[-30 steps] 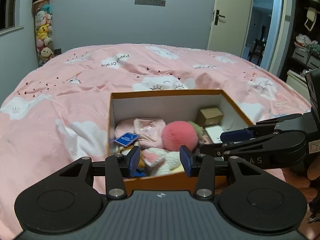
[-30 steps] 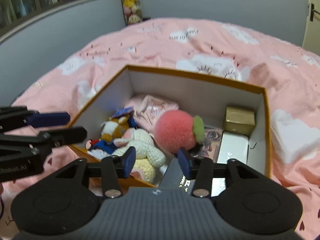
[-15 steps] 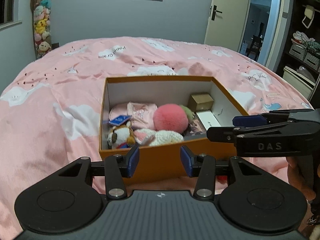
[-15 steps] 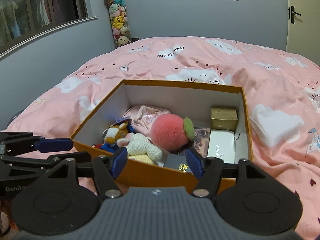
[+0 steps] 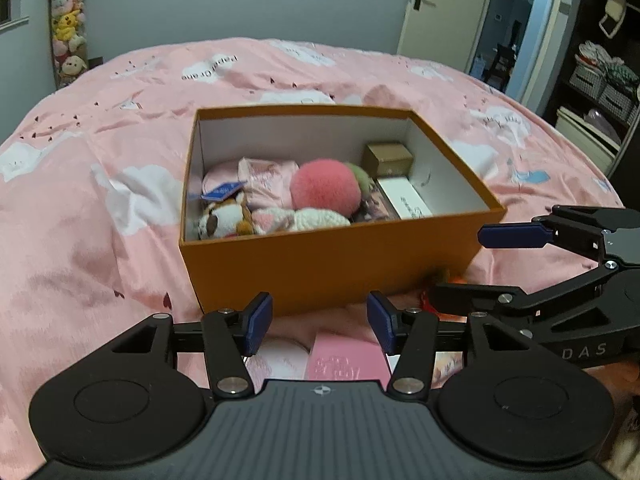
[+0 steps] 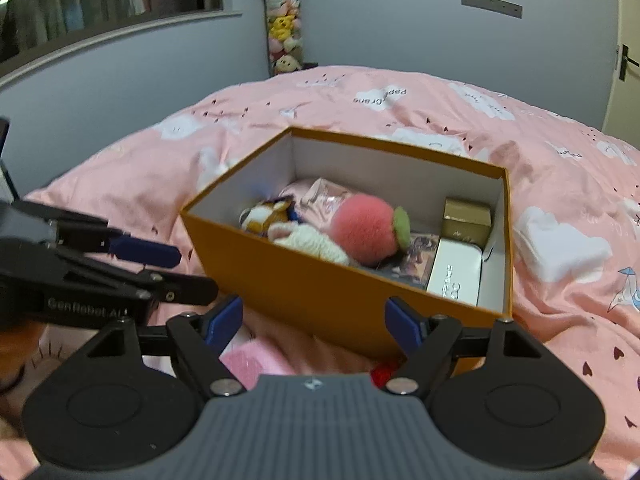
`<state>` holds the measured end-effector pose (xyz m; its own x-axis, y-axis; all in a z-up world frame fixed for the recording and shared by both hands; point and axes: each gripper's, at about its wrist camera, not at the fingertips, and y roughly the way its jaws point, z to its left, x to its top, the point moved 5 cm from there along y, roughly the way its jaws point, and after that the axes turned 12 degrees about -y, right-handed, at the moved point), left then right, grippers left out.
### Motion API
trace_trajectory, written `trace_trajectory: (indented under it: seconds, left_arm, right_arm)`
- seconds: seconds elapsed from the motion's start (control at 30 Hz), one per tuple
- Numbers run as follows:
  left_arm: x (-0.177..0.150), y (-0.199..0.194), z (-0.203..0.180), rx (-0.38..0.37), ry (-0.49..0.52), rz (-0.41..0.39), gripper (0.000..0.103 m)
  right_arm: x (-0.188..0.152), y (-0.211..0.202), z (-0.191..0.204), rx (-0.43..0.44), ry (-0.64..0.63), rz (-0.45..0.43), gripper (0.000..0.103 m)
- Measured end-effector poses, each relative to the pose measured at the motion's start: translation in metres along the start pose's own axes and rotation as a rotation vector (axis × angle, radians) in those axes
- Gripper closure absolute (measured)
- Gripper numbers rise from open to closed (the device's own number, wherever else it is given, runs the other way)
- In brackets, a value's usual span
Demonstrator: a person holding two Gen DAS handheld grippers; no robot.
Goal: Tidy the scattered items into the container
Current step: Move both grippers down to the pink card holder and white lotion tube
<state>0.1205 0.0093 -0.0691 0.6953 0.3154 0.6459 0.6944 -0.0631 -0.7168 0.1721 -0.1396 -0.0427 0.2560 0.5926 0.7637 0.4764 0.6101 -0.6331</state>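
My left claw [image 5: 319,322] and right claw [image 6: 314,322] both hang empty, their jaws just widened. The orange cardboard box [image 5: 332,258] sits at twelve o'clock on the pink cloud-print bedspread [image 5: 80,208], holding a fuzzy pink plush ball [image 5: 324,188]. A flat pink packet [image 5: 348,360] lies beneath my left claw.

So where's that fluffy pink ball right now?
In both views the fluffy pink ball sits inside the orange box on the bed, mid-box, between the cream knitted toy and the gold box.
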Motion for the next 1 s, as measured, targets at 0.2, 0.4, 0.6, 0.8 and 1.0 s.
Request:
trace_trajectory:
  seconds: [0.2,0.4,0.6,0.8,1.0]
  left_arm:
    - [-0.011,0.006,0.003,-0.001,-0.008,0.069,0.042]
    - [-0.018,0.013,0.007,0.014,-0.020,0.125,0.042]
    - [-0.026,0.022,0.005,0.041,-0.001,0.184,0.042]
    - [-0.029,0.025,0.003,0.047,0.015,0.204,0.042]
    - [-0.030,0.026,0.004,0.038,0.005,0.212,0.042]
  right_arm:
    - [-0.018,0.005,0.007,0.008,-0.050,0.080,0.023]
    - [-0.043,0.018,-0.001,-0.018,-0.010,0.216,0.024]
    - [-0.061,0.028,-0.014,-0.065,0.053,0.304,0.026]
    - [-0.071,0.034,-0.019,-0.068,0.077,0.351,0.027]
    - [-0.071,0.034,-0.019,-0.060,0.071,0.354,0.028]
